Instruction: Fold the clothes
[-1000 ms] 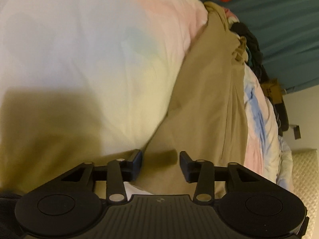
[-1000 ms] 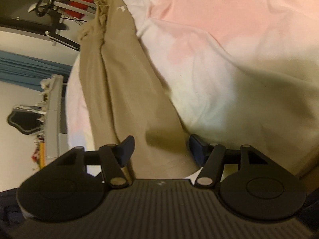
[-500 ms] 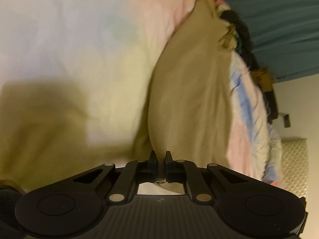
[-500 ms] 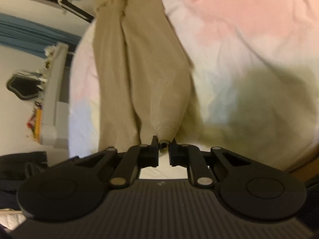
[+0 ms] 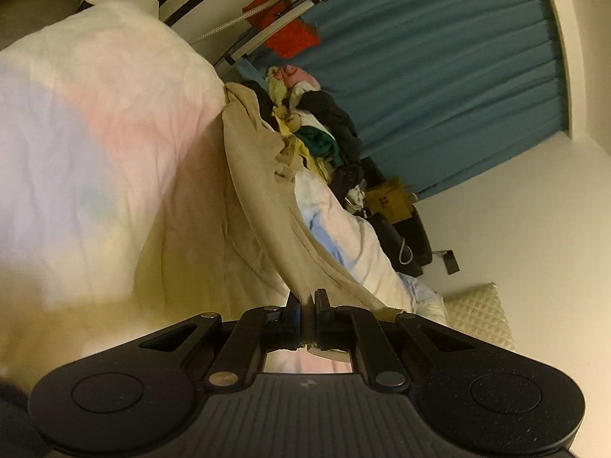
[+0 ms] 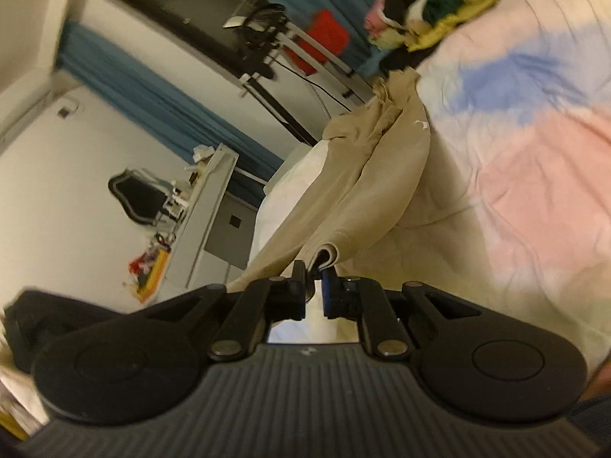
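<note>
Over the bed [image 5: 95, 145], both tools pinching khaki trousers [image 5: 263, 206]

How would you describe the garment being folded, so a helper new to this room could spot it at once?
Find the bed with the pastel duvet in pink, blue and white. A long beige garment runs along it, its near end pinched by the left gripper and the right gripper. Unlike the jumbled clothes pile at the far end, it is plain tan and stretched out.

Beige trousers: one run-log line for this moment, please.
left tool: shut on beige trousers | right tool: shut on hem | near end lifted off bedspread
</note>
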Demonstrator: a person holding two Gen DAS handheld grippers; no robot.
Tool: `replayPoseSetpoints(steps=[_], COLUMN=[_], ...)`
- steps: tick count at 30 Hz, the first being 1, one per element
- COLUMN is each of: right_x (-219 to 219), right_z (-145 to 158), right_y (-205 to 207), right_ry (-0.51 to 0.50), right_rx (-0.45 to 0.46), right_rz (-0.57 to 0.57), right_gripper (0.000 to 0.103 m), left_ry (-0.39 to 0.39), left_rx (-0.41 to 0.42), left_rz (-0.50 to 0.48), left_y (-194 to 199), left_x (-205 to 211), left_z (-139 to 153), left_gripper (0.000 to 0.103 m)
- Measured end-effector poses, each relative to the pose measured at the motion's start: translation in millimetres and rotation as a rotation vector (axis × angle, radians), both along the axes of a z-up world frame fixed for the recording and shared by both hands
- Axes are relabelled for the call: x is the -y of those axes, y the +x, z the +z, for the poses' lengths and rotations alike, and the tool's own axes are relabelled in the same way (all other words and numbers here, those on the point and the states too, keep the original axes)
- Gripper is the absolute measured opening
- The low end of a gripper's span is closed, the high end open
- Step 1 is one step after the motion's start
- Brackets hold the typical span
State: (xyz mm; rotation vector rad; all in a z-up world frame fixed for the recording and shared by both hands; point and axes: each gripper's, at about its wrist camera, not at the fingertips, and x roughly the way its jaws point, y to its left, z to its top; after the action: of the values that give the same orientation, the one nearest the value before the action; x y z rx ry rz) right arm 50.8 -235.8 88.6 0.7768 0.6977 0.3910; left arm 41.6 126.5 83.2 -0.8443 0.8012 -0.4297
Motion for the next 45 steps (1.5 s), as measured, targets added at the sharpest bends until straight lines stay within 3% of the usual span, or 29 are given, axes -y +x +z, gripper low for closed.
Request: replayPoseSetpoints(steps=[7, 12, 16, 23, 28, 33, 36, 42, 45], right_x=[-2.2, 0.1, 4.0, -9.2, -21.1, -30.9, -36.1, -44.1, -47.6], right_z=[-38.4, -55.4, -44.4, -26.5, -36.9, -67.3, -92.1, -151.4, -160.7], right_y=[-72.8, -82.6, -49.8, 51.5, 131.4, 206.1, 246.1, 289.9, 292.6], right_ry=[-0.095, -0.078, -0.073, -0.106, -0.171, -0.249, -0.305, -0.369, -0.394], right_rx=[-0.024, -0.061, -0.023, 0.031, 0.023, 0.007, 0.003, -0.064, -0.067], right_rz=[0.038, 0.017, -0.021, -0.097, -0.127, -0.127, -0.115, -0.085, -0.071], right_gripper=[0.011, 0.011, 0.011, 0.011, 0.011, 0.011, 0.011, 0.011, 0.012], left_ry=[-0.040, -0.045, -0.001, 0.192, 0.324, 0.423, 0.526, 0.625, 0.655], left_rx=[-0.055, -0.069, -0.035, 0.055, 0.077, 0.069, 0.085, 0.074, 0.109], left_rz=[0.023, 0.046, 0.031, 0.046, 0.072, 0.082, 0.064, 0.021, 0.005], left_y=[-101.9, -102.7, -62.6, 44.2, 124.5, 210.0, 251.3, 281.7, 278.2], left_x=[-13.8, -12.5, -4.7, 16.7, 34.4, 54.8, 64.2, 69.7, 73.3], left_z=[-39.8, -46.2, -29.4, 2.7, 3.2, -33.9, -66.3, -119.7, -118.7], left_gripper=[0.006, 0.007, 0.007, 0.007, 0.007, 0.007, 0.008, 0.010, 0.011])
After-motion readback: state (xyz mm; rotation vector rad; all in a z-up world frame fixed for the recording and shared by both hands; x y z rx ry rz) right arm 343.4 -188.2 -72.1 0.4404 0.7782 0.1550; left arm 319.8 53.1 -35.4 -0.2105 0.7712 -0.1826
